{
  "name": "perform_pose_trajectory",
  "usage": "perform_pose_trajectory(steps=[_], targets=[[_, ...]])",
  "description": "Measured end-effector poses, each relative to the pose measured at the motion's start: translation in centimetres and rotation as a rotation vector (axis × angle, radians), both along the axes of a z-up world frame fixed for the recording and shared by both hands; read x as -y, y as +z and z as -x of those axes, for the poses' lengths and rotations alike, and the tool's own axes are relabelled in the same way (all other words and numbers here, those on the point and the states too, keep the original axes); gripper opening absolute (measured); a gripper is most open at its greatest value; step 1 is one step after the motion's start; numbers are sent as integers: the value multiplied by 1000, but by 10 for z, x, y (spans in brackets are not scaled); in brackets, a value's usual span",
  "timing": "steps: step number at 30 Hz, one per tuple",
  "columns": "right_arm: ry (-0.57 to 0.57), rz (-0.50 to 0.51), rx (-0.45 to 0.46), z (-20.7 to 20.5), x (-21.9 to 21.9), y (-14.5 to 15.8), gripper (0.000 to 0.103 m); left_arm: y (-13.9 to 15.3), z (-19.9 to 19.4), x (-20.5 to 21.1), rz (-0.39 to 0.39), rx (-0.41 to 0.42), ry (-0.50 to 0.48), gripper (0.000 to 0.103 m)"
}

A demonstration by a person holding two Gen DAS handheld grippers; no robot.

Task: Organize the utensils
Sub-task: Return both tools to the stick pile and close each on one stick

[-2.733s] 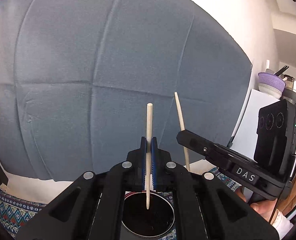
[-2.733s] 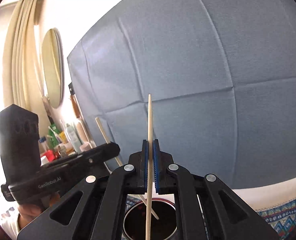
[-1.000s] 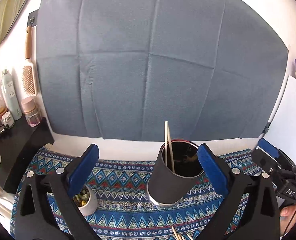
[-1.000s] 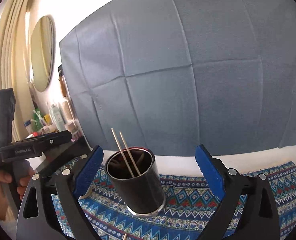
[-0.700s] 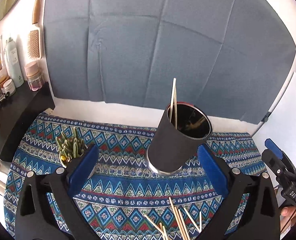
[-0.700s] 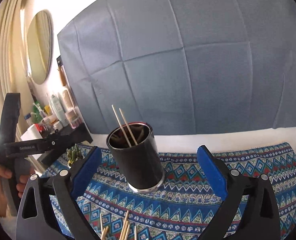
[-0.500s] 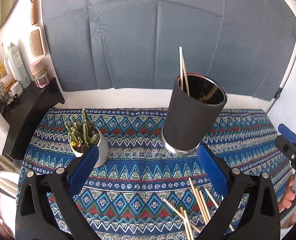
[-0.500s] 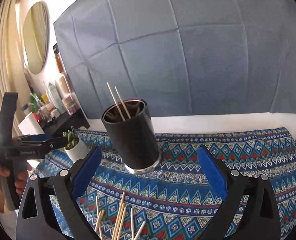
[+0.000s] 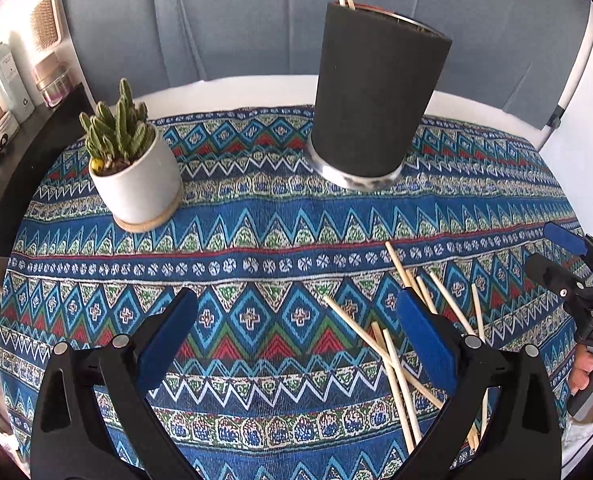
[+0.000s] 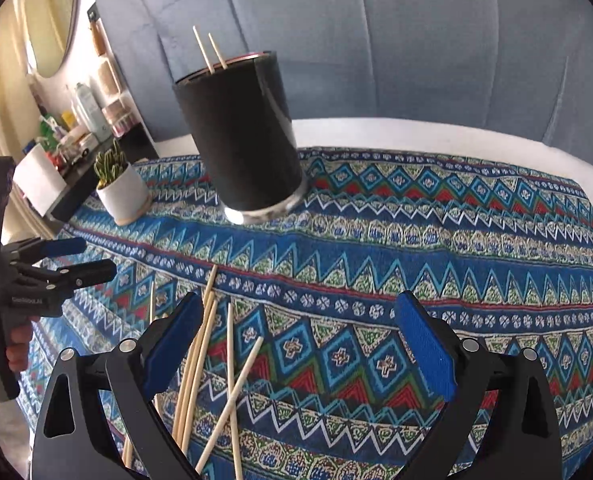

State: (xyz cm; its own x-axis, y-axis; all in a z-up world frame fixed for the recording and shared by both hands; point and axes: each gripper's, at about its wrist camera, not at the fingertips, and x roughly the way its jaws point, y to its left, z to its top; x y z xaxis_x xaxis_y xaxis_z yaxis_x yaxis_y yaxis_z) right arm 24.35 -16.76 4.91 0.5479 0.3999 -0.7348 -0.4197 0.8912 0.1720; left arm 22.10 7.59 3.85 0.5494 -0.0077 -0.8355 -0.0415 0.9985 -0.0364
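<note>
The loose chopsticks point(image 9: 396, 354) lie in a crossed heap on the patterned cloth point(image 9: 256, 240) near the front edge of the tabletop, several overlapping, while two chopsticks point(image 10: 210, 53) already stand in the black holder cup point(image 10: 240, 136) further back on the same cloth. The main risk, as I judge it, comes from that tangle: closing on one stick where it crosses another could pinch two at once, or lever a neighbour so that it rolls toward the edge. The sticks are thin and lie flat on soft fabric, so a pad coming down at a shallow angle may snag the cloth and drag it, and the tall cup standing on that cloth could rock. The left claw point(image 9: 296, 340) is spread wide and empty, hanging over bare cloth just left of the heap; the right claw point(image 10: 298, 344) is also wide and empty, its left pad right over the sticks. With both approaching one small pile, they could knock each other. The potted cactus point(image 9: 130, 160) stands well left of the cup and apart from the heap, so it looks safe.
</note>
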Motion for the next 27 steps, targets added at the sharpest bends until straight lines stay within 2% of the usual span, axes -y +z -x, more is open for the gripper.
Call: perform_pose_trajectory(steps=[3, 10, 15, 21, 24, 26, 27], targets=[[10, 30, -28, 6, -4, -14, 92, -10, 6, 2, -7, -16, -5, 97], [10, 89, -95, 13, -10, -36, 92, -30, 20, 10, 33, -67, -25, 97], [10, 105, -110, 17, -11, -43, 92, -40, 22, 11, 90, -104, 1, 97], [11, 113, -120, 19, -12, -46, 92, -50, 23, 15, 217, -176, 4, 97], [-3, 121, -127, 19, -12, -46, 91, -50, 23, 18, 215, -162, 15, 97], [-7, 123, -127, 20, -12, -46, 90, -49, 23, 21, 211, -152, 21, 90], [-4, 126, -128, 21, -13, -46, 90, -49, 23, 24, 189, -140, 23, 80]])
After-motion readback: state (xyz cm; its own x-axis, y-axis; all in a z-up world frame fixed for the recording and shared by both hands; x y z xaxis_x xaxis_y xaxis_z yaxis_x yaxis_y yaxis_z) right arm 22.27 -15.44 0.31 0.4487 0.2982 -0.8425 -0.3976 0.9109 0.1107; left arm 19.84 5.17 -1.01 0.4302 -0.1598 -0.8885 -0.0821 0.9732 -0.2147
